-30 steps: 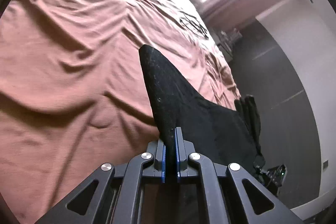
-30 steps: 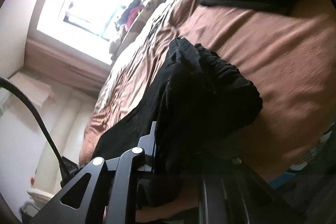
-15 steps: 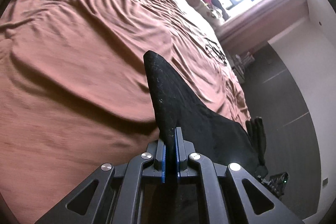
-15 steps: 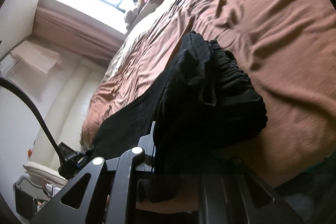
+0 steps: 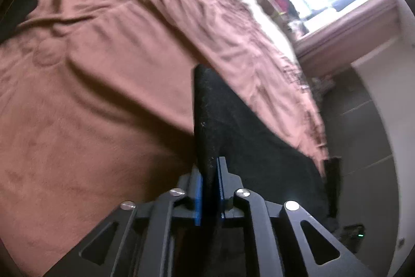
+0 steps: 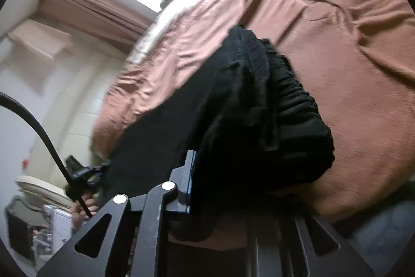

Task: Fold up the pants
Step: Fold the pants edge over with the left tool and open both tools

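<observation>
1. Left gripper (image 5: 208,183): I have a narrow ridge of the pants (image 5: 233,136) between the blue pads; the jaws are just beginning to ease apart, and the cloth looks pinched yet.
2. Right gripper (image 6: 228,173): I hold the bunched waistband end of the pants (image 6: 259,105). Only one pad shows, the other hidden under cloth; these jaws are opening too.
3. Position: the pants hang between my two grippers, stretched above the near edge of the bed (image 5: 103,69), part of the cloth trailing over the side toward the floor (image 5: 363,121).
4. Step in hand, as I judge it: laying the pants out flat. To do it well I would keep both ends equally taut and level and set the cloth down before letting go, so no crease sets.
5. Materials: the pants are matte black, soft and limp, with a gathered, ribbed elastic waistband. The bed cover is rust-brown, smooth, faintly sheened, rumpled into long soft ridges.
</observation>
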